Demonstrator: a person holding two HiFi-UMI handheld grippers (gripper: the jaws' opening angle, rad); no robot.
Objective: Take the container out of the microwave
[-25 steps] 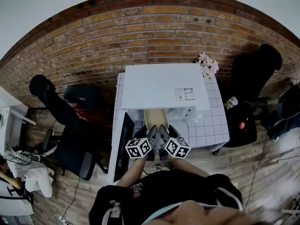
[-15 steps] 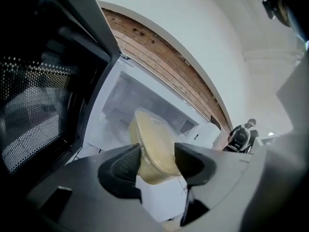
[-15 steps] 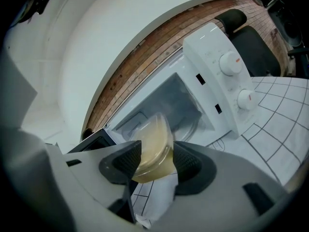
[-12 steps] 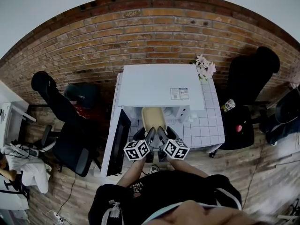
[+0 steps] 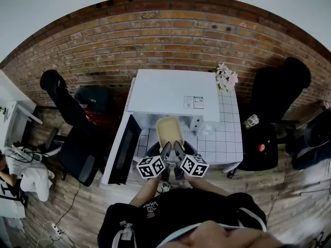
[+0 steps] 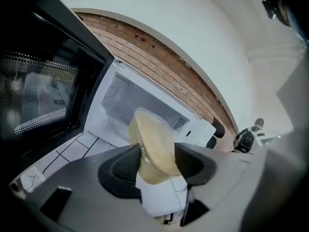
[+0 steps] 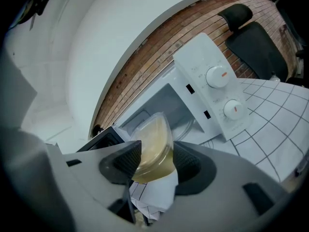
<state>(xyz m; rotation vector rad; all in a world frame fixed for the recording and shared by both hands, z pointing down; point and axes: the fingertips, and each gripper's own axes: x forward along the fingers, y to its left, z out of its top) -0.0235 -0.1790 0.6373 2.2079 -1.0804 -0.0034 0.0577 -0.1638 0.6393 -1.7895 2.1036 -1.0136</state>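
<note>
A clear plastic container of beige food hangs in front of the white microwave, just outside its open cavity. Both grippers hold its near end. My left gripper is shut on the container's left rim, and my right gripper on its right rim. In the left gripper view the container sits tilted between the pads of the left gripper, with the lit cavity behind it. The right gripper view shows the container clamped in the right gripper.
The microwave door stands open to the left. The microwave rests on a white tiled table with pink flowers at its back right corner. Black office chairs flank the table. A can sits at right. The microwave's control knobs face right.
The container has come back out of the microwave cavity toward the person, carried by both grippers. More of it now shows in front of the microwave.
</note>
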